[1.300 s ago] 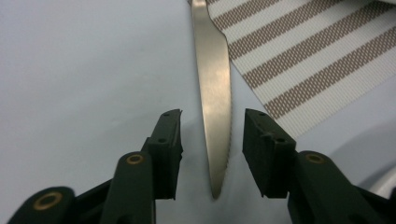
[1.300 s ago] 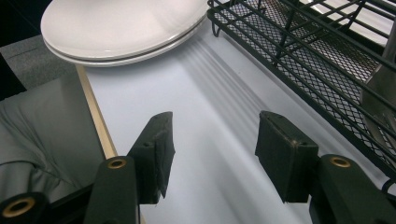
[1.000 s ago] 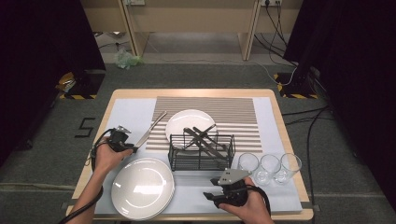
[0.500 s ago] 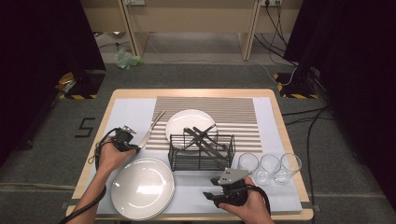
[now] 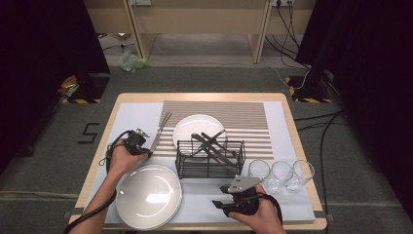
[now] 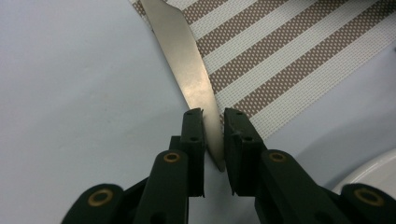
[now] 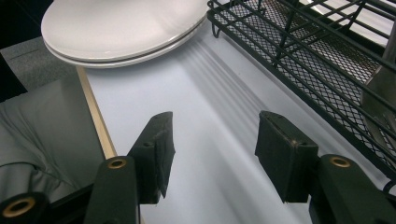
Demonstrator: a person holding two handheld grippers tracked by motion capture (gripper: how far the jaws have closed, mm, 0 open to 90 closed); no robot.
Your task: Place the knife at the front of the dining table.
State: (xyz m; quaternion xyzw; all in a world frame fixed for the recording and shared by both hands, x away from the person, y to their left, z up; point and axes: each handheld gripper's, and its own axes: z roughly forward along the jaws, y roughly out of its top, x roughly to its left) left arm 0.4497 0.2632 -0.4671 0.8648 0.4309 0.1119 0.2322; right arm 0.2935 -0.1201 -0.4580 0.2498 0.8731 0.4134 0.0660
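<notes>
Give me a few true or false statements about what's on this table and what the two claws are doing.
1. The left claw is clamped on a knife. True.
2. The right claw grips a glass. False: its jaws stand open over bare table cover, holding nothing.
3. Three glasses stand in a row right of the wire basket. True.
4. The wire basket is empty. False: cutlery lies in it.
5. The stacked plates sit near the table's front edge. True.
</notes>
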